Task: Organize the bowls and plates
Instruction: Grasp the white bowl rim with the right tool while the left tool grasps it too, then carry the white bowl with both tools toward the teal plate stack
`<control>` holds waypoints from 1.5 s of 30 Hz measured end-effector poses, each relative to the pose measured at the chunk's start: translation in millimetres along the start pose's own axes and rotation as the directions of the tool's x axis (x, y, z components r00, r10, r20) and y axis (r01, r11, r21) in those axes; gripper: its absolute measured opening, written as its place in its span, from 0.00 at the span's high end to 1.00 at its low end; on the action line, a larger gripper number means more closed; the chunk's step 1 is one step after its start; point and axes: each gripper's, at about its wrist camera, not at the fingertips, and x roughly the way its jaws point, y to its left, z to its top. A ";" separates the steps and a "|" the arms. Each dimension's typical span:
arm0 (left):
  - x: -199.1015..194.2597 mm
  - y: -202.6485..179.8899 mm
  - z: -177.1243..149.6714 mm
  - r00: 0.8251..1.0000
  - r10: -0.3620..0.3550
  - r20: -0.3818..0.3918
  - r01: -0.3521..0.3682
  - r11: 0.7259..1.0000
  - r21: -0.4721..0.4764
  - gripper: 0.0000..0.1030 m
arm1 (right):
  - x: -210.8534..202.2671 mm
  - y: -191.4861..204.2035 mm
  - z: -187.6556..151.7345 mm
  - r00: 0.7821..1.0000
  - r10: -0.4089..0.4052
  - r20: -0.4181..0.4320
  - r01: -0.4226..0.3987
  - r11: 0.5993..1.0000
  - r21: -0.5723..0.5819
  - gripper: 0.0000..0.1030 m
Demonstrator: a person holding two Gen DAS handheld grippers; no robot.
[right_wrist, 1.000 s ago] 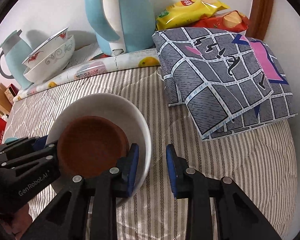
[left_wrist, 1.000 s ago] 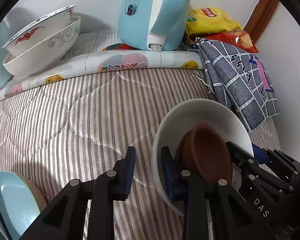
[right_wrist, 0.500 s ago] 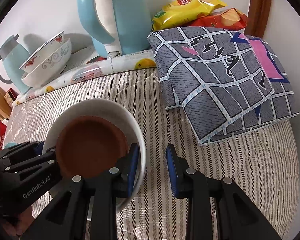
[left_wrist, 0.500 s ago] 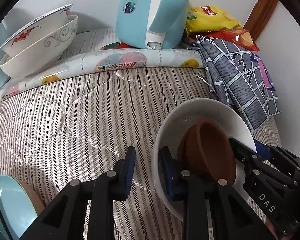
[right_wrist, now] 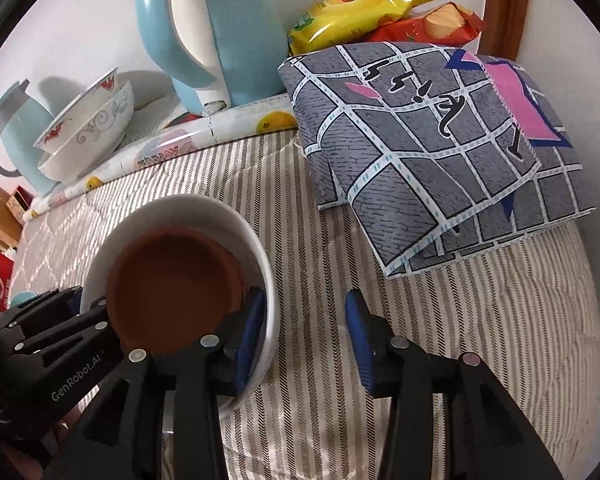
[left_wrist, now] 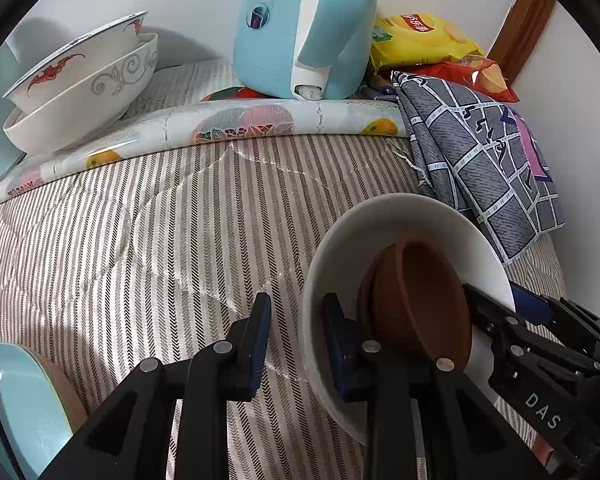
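1. Left wrist view: a striped quilted cloth (left_wrist: 148, 232) covers the surface under a white wall. At the back stand a light blue plastic kettle (left_wrist: 300, 28), two stacked white porcelain bowls with red and grey ornaments (left_wrist: 80, 88), and yellow and red snack bags (left_wrist: 424, 40). A folded grey checked cloth (left_wrist: 480, 160) lies at the right.
2. The left gripper (left_wrist: 294, 336) stands over the near rim of a white round ceramic bowl (left_wrist: 380, 224), one finger outside and one inside. A gap shows beside the wall, so I cannot tell if the pads press it. A brown round bowl (left_wrist: 420, 300) sits tilted inside the white one.
3. A light blue plate (left_wrist: 16, 400) is at the lower left edge.
4. Right wrist view: the same cloth, the kettle and the bags behind. The right gripper (right_wrist: 306, 332) is opening; the white bowl's right rim is between its fingers, and the outer pad is clearly apart from it.
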 end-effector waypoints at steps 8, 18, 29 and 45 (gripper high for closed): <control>2.3 1.5 2.0 1.000 -0.011 -0.022 0.011 1.000 -0.006 0.75 | 1.0 0.3 2.1 1.000 -0.006 -0.018 0.006 1.000 -0.007 0.57; -1.9 -3.0 -3.1 0.999 -0.033 0.005 0.033 0.999 0.003 0.88 | 0.9 8.7 -2.0 0.997 0.072 0.000 -0.072 0.997 0.009 0.90; -14.4 3.4 -15.4 0.999 -0.042 0.009 0.042 0.999 -0.014 0.89 | -7.2 11.2 -16.6 0.998 0.061 0.014 -0.062 0.998 0.029 0.90; -49.8 9.7 -58.0 0.999 -0.049 0.020 0.049 0.999 -0.011 0.89 | -41.2 23.7 -60.7 0.998 0.060 0.017 -0.060 0.997 0.041 0.91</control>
